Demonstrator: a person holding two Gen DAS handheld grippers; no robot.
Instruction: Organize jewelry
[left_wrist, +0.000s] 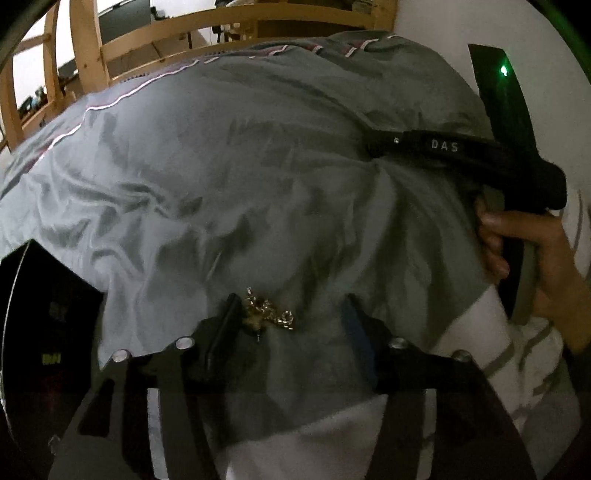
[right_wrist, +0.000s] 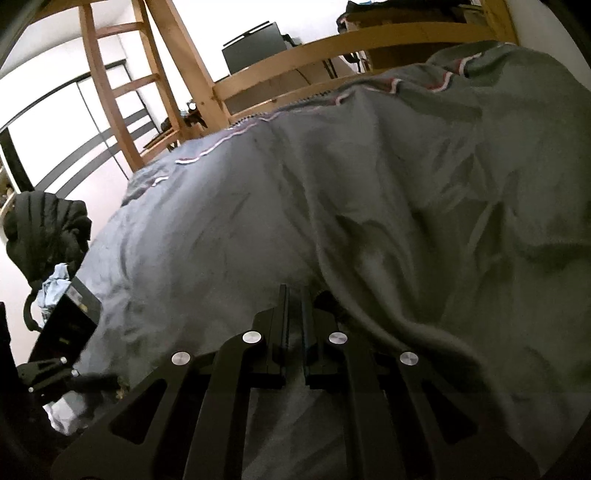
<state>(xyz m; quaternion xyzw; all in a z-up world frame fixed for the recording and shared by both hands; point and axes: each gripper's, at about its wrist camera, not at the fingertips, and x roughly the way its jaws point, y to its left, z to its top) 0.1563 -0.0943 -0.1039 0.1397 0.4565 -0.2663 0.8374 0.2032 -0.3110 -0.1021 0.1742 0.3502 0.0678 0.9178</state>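
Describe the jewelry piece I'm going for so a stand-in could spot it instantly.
Start from the rumpled grey duvet covering the bed. Between the open left gripper fingers, near the left one, lies a tangled gold chain: the only shiny gold thing on the cloth.

I read the white letters "DAS" on the right gripper (left_wrist: 373, 149), over the grey blanket's (left_wrist: 221, 166) right edge.

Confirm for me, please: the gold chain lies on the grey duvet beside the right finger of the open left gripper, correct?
Not quite: in the left wrist view the gold chain lies on the grey duvet beside the left finger, not the right, of the open left gripper.
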